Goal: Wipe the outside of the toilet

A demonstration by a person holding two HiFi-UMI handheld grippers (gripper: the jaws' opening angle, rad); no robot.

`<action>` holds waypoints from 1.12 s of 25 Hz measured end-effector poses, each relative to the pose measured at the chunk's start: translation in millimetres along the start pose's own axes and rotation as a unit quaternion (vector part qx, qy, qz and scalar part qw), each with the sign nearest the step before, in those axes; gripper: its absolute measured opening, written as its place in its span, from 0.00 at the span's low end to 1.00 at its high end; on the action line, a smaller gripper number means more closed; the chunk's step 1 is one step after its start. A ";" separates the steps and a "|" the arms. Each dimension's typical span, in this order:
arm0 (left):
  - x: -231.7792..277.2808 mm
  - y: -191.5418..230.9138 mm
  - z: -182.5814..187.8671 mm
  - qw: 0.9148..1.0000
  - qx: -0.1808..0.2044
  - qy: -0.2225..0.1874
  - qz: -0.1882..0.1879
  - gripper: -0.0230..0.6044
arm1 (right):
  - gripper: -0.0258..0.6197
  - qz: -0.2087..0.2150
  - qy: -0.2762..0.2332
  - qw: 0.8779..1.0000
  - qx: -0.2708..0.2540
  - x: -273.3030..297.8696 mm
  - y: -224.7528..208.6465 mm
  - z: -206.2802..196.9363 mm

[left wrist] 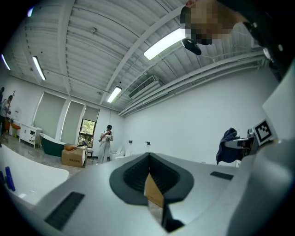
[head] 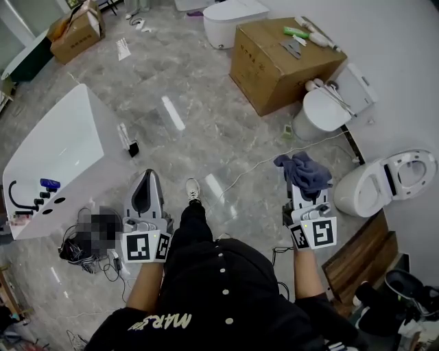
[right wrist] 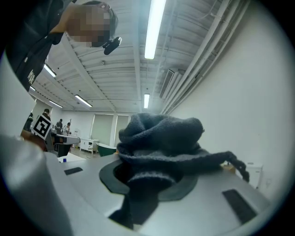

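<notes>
A white toilet [head: 363, 186] with its lid open lies low at the right of the head view. A second white toilet [head: 324, 111] stands beyond it by the wall. My right gripper [head: 305, 184] is held left of the near toilet, apart from it, shut on a dark blue-grey cloth [head: 302, 171]. The cloth [right wrist: 161, 138] bunches over the jaws in the right gripper view and hides them. My left gripper [head: 145, 179] is held at the left over the floor, shut with nothing in it [left wrist: 148, 159]. Both gripper views look up at the ceiling.
A large cardboard box [head: 281, 51] stands behind the second toilet. A third toilet [head: 230, 20] is at the top. A white bathtub [head: 55, 154] is at the left. Wooden boards [head: 363, 257] lie at the lower right. A cable [head: 260, 164] runs across the marble floor.
</notes>
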State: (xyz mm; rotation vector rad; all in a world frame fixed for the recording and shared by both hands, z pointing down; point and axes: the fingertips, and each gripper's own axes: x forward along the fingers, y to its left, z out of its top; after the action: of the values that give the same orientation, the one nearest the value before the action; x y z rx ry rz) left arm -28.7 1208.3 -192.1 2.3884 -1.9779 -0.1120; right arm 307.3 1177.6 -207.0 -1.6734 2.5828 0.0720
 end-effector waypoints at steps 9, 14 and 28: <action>127.5 60.9 2.1 0.999 0.005 0.012 -0.032 0.05 | 0.21 -0.031 0.001 0.999 -0.009 131.3 -15.8 0.4; 190.2 106.1 11.1 0.999 0.004 0.005 -0.035 0.05 | 0.21 -0.038 0.002 0.999 -0.003 199.3 -15.5 -4.7; 292.3 212.3 10.8 1.000 -0.001 0.004 -0.028 0.05 | 0.21 -0.046 -0.008 0.999 -0.009 351.4 4.5 -9.4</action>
State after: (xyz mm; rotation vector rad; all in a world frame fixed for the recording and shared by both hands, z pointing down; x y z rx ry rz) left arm -183.4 881.7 -195.9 2.4395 -1.9073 -0.1069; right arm 159.7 859.1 -225.1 -1.7883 2.4958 0.1051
